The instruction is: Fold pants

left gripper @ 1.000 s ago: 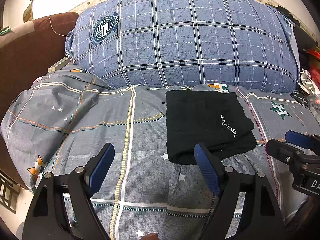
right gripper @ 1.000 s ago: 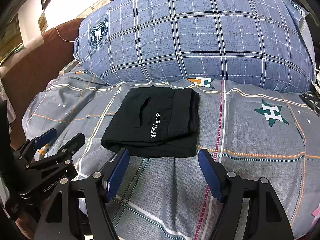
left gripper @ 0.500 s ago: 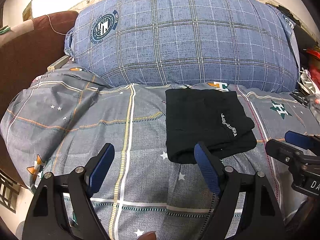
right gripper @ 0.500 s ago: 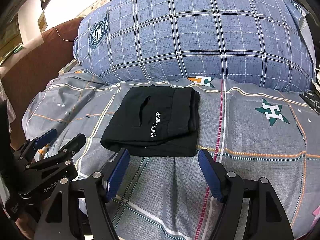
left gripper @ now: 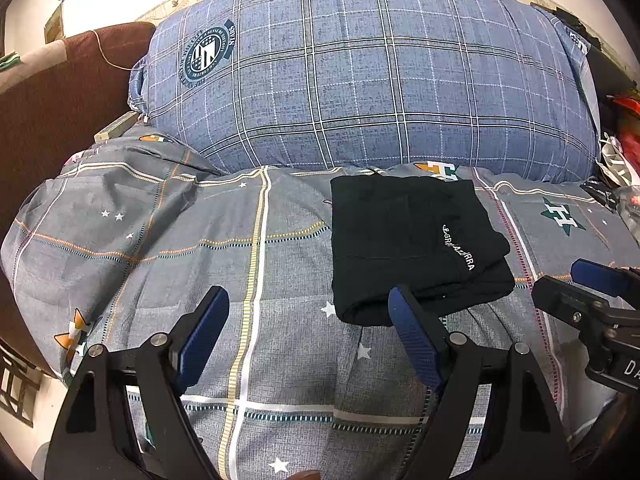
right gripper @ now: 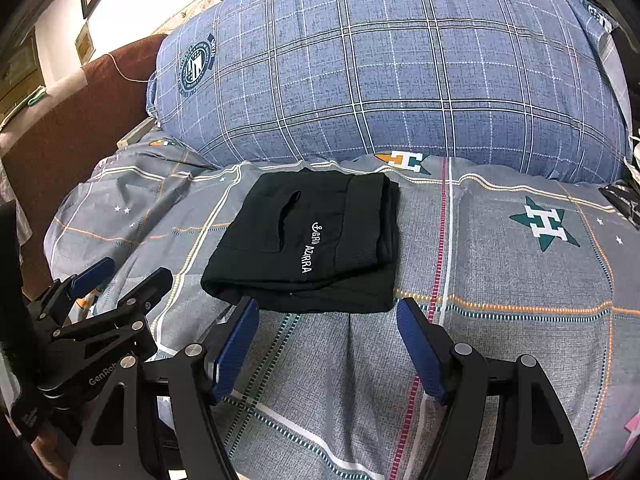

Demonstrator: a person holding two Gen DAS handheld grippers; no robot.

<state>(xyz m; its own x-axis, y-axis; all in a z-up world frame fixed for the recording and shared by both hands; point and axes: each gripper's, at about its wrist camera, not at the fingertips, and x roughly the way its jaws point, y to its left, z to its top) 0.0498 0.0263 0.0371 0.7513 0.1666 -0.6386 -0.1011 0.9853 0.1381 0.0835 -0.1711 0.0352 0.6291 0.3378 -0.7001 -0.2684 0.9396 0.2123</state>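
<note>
The black pants (left gripper: 408, 244) lie folded into a compact rectangle on the grey patterned bedspread (left gripper: 200, 248), white lettering on top; they also show in the right wrist view (right gripper: 316, 240). My left gripper (left gripper: 308, 320) is open and empty, just near of the pants' front left corner. My right gripper (right gripper: 326, 326) is open and empty, just in front of the pants' near edge. Each gripper shows in the other's view: the right one (left gripper: 576, 292) and the left one (right gripper: 120, 280).
A large blue plaid pillow (left gripper: 360, 80) leans behind the pants. A brown headboard or sofa arm (left gripper: 52, 112) stands at the left. Clutter (left gripper: 620, 152) lies at the right edge of the bed. The bedspread (right gripper: 520, 260) extends right of the pants.
</note>
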